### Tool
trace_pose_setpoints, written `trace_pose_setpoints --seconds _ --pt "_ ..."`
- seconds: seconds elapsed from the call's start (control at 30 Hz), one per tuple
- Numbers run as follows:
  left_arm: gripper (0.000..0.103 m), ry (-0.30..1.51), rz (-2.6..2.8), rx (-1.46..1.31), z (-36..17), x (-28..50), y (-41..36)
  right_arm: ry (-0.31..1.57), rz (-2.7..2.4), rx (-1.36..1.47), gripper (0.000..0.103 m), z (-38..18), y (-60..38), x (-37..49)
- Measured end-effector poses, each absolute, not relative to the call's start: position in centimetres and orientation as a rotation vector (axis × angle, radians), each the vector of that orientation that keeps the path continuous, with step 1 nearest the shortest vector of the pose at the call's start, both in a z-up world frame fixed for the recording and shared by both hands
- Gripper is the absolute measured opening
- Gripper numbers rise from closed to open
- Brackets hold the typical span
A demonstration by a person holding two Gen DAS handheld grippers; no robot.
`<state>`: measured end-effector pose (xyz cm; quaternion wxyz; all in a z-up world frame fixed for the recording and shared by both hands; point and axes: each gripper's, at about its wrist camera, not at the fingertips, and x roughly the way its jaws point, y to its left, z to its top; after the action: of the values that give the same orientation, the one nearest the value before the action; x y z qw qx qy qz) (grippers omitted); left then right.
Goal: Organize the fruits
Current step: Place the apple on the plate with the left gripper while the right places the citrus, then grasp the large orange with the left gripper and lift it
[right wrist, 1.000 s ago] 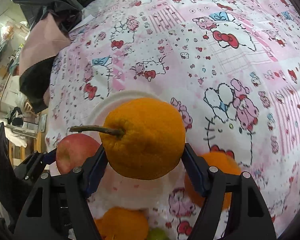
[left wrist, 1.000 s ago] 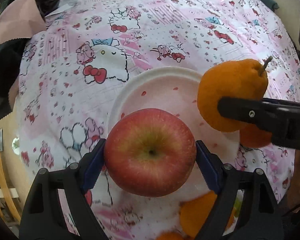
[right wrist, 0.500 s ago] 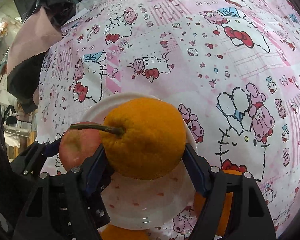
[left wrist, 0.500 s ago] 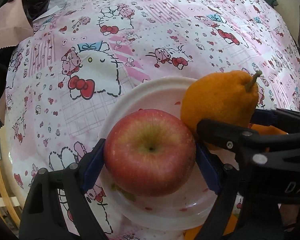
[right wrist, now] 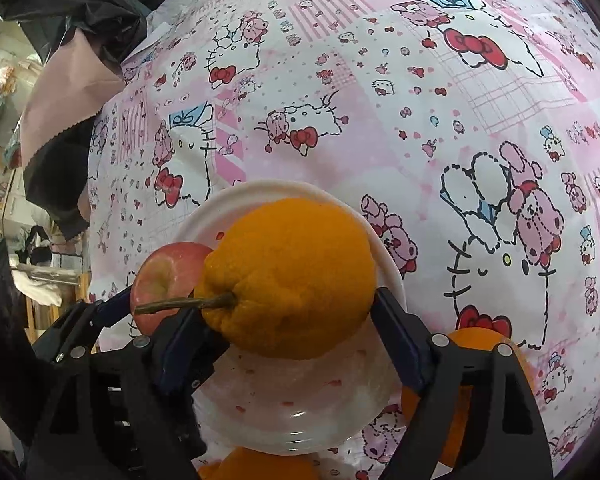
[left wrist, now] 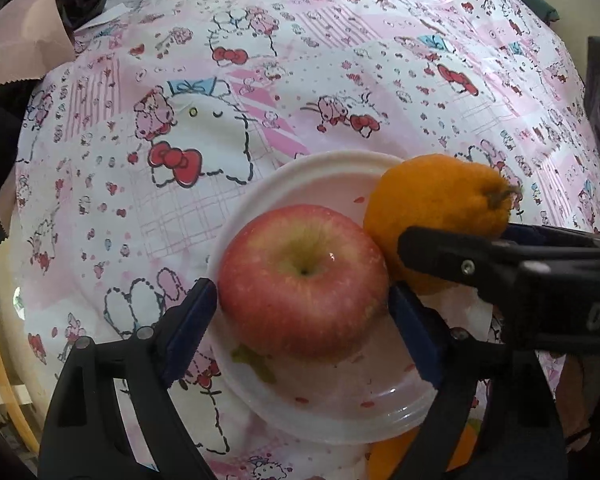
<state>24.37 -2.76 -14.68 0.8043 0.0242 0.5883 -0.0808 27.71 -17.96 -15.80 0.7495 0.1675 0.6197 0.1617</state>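
Observation:
My left gripper [left wrist: 303, 308] is shut on a red apple [left wrist: 302, 280], which sits low on the white plate [left wrist: 332, 408]. My right gripper [right wrist: 288, 320] is shut on a stemmed orange [right wrist: 290, 278] over the plate [right wrist: 296, 416], right beside the apple [right wrist: 166, 276]. In the left wrist view the orange [left wrist: 436, 200] touches the apple's right side, with the right gripper's black finger across it.
The table has a pink cartoon-print cloth [left wrist: 300, 80]. More oranges lie near the plate [right wrist: 480, 344], [right wrist: 256, 466], [left wrist: 392, 454]. A green smear [left wrist: 252, 360] is on the plate. Dark and pink fabric [right wrist: 68, 64] is piled at the far left edge.
Both grippers have come down and closer together over the plate. The apple and the orange now sit low on the plate, side by side and touching.

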Motion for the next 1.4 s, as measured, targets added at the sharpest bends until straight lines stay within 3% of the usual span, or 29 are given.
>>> trace_pose_setpoints --seconds 0.87,1.4 --pt "0.085 1.122 -0.097 -0.07 -5.6 15.8 0.5 1.186 0.357 0.424 0.089 -6.8 -23.1 19.5" --pt "0.085 1.088 -0.031 -0.166 -4.1 8.2 2.0 1.155 0.313 0.455 0.089 -5.7 -26.2 11.9"
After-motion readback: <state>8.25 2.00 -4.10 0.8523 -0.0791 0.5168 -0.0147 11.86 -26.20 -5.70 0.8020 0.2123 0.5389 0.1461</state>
